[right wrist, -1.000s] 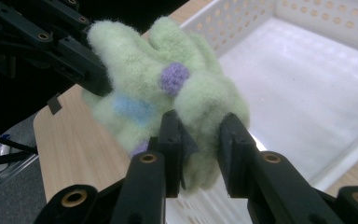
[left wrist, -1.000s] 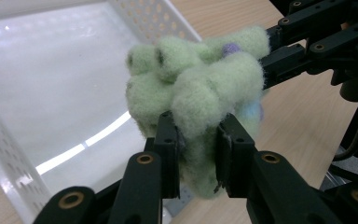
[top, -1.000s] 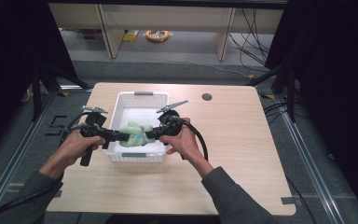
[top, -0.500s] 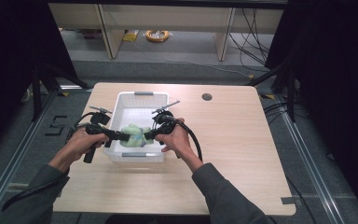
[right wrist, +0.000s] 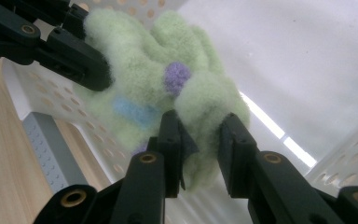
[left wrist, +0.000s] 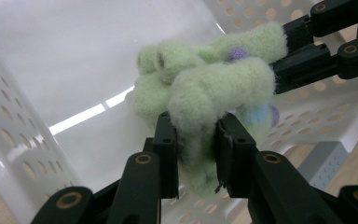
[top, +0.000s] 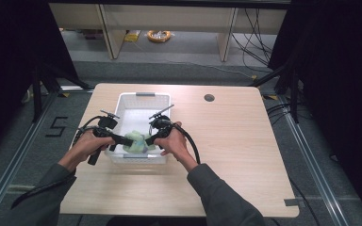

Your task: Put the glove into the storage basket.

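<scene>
Both grippers clamped the fuzzy green sock [top: 135,141]: left gripper [left wrist: 193,154] and right gripper [right wrist: 200,149] at opposite ends, over the near end of the white basket [top: 143,96]. Best lowered evenly, released together, clear of the basket's walls.

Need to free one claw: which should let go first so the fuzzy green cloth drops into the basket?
Probably the right claw: the green cloth already hangs over the white basket, and the left claw, also shut on it, reaches further over the basket.
</scene>
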Tool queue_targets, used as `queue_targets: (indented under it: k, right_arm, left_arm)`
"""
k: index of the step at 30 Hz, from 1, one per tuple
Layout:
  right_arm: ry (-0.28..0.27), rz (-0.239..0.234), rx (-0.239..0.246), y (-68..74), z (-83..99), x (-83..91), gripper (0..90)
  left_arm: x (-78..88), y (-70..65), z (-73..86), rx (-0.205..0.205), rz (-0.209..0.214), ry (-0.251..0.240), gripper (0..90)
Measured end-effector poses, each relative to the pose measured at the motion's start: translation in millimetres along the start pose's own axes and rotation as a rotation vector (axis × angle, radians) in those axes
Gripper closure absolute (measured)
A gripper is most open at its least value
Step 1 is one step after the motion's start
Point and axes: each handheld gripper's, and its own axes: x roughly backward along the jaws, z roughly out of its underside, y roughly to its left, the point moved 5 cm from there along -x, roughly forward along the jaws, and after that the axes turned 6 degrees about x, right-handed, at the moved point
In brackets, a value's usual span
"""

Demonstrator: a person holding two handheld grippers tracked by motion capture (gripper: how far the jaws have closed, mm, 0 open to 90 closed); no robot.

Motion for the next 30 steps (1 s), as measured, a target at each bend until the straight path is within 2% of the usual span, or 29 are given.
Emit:
queue_targets:
  k: [1, 3, 4, 5, 10, 11, 12, 16, 17, 18, 23, 25, 26, 28, 30]
  right_arm:
    - [0.000, 0.000, 0.000, 0.0, 0.0, 0.0, 72.8]
    - [0.017, 0.011, 0.006, 0.8, -0.1, -0.9, 72.4]
    - [0.024, 0.015, 0.005, 1.1, 0.0, -1.4, 72.2]
    - [0.036, 0.019, -0.012, 2.9, 0.5, -1.6, 71.8]
    - [0.067, 0.036, 0.002, 4.6, 0.7, -2.9, 69.5]
    - [0.077, 0.039, -0.005, 5.7, 1.2, -3.5, 69.0]
    - [0.082, 0.047, 0.012, 5.5, 1.1, -3.6, 68.2]
    - [0.090, 0.071, 0.021, 5.1, 0.9, -3.5, 63.5]
    - [0.096, 0.079, 0.042, 4.4, 1.0, -2.9, 62.7]
    - [0.088, 0.087, 0.040, 5.2, -0.5, -0.2, 59.7]
    - [0.068, 0.097, 0.037, 4.1, -6.1, 6.8, 54.7]
    - [0.047, 0.095, 0.037, 4.9, -10.0, 12.4, 54.1]
    - [0.038, 0.101, 0.040, 5.1, -11.6, 15.1, 53.9]
    - [0.022, 0.096, 0.045, 5.0, -13.5, 19.3, 52.6]
    - [0.009, 0.102, 0.052, 4.1, -14.1, 23.9, 52.3]
  left_arm:
    - [-0.5, 0.6, 0.0, -0.011, -0.012, 0.007, 71.3]
    - [-2.9, 0.1, 0.4, -0.004, -0.016, 0.006, 71.1]
    - [-3.9, 0.7, 1.1, -0.011, -0.015, 0.021, 71.0]
    - [-4.9, 0.6, 1.5, -0.016, -0.023, 0.019, 70.8]
    - [-8.8, 2.1, 2.9, -0.023, -0.041, 0.043, 69.1]
    - [-9.8, 2.2, 3.6, -0.022, -0.046, 0.050, 68.0]
    - [-10.3, 2.8, 3.7, -0.026, -0.054, 0.056, 66.7]
    - [-10.9, 3.3, 2.1, -0.041, -0.084, 0.058, 60.7]
    - [-10.5, 2.2, 1.3, -0.040, -0.092, 0.054, 59.1]
    - [-9.9, 2.2, 0.3, -0.043, -0.101, 0.050, 56.1]
    - [-2.9, 2.3, -6.7, -0.045, -0.146, 0.017, 52.3]
    - [-0.6, 0.1, -8.8, -0.029, -0.142, -0.008, 51.2]
    - [2.0, 1.0, -9.3, -0.047, -0.147, 0.000, 51.2]
    - [3.7, -0.4, -11.5, -0.018, -0.147, -0.036, 49.7]
    - [7.0, 0.5, -13.6, -0.004, -0.156, -0.057, 43.8]
